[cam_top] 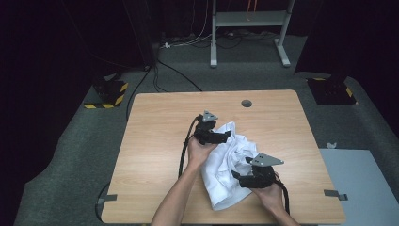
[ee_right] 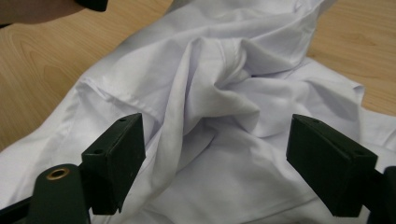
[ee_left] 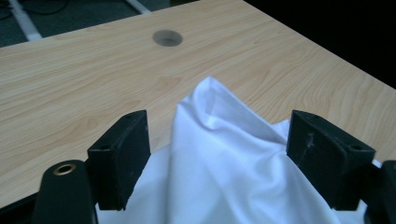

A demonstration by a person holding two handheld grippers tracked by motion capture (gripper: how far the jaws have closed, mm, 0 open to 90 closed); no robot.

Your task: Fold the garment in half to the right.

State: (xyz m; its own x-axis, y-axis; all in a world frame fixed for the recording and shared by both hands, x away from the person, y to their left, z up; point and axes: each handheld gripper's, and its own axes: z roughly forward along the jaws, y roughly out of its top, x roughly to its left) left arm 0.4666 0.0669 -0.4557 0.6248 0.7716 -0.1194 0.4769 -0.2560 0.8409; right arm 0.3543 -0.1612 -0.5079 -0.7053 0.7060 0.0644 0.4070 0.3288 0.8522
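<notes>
A: Both sets of fingers stand spread, gripping nothing, over the crumpled white cotton shirt [cam_top: 228, 162] at the near right of the light wooden desk [cam_top: 155, 136].

B: Looks light, limp, slippery; I'd pinch a raised fold or hem.

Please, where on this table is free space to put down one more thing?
The table is bare left of the left gripper, along the far edge around the round hole, and right of the white cloth. The near middle is crowded: cloth, both hands, right gripper.

Wooden table [cam_top: 155, 122] (round hole), crumpled white cloth [cam_top: 226, 165] lying on it
</notes>
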